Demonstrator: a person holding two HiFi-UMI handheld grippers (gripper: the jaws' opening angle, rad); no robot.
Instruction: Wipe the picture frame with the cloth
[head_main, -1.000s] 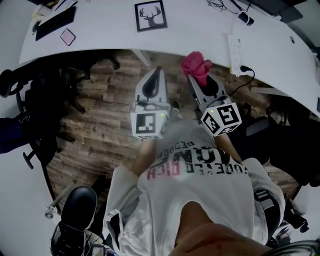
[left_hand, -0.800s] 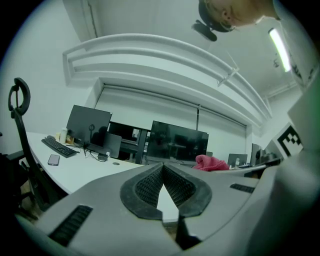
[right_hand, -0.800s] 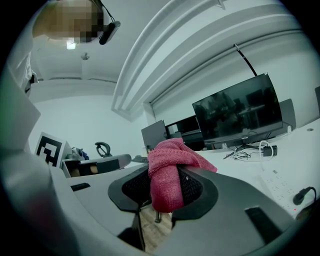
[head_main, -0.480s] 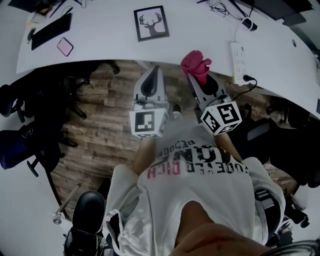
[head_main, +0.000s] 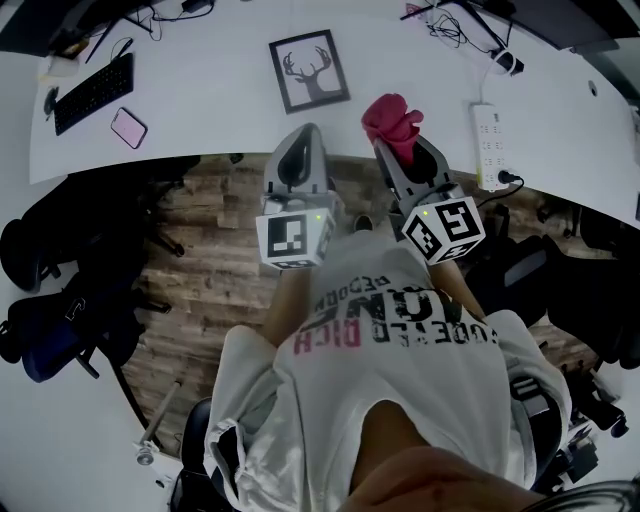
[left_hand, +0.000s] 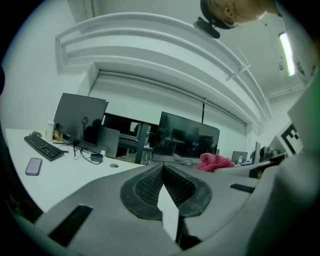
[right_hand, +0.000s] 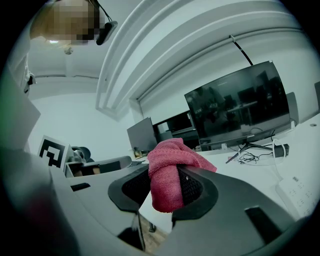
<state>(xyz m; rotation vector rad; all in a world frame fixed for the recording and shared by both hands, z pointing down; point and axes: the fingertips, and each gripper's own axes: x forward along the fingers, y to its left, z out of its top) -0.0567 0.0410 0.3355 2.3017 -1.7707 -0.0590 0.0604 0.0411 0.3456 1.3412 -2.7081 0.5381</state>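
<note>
The white desk (head_main: 200, 110) curves across ahead of both grippers, whose tips reach just over its near edge. 2 dark monitors (left_hand: 187, 145) stand at its far side, beyond the left gripper (head_main: 303, 140). That gripper has its jaws pressed together with nothing between them. The right gripper (head_main: 402, 150), beside it, is clamped on the bunched pink cloth (head_main: 392, 120), which bulges above its jaws. The picture frame (head_main: 310, 70), showing a deer head, lies flat on the desk just ahead of the left gripper. A power strip (head_main: 492, 145) lies right of the right gripper; a keyboard (head_main: 90, 92) and a pink phone (head_main: 129, 127) lie far left.
</note>
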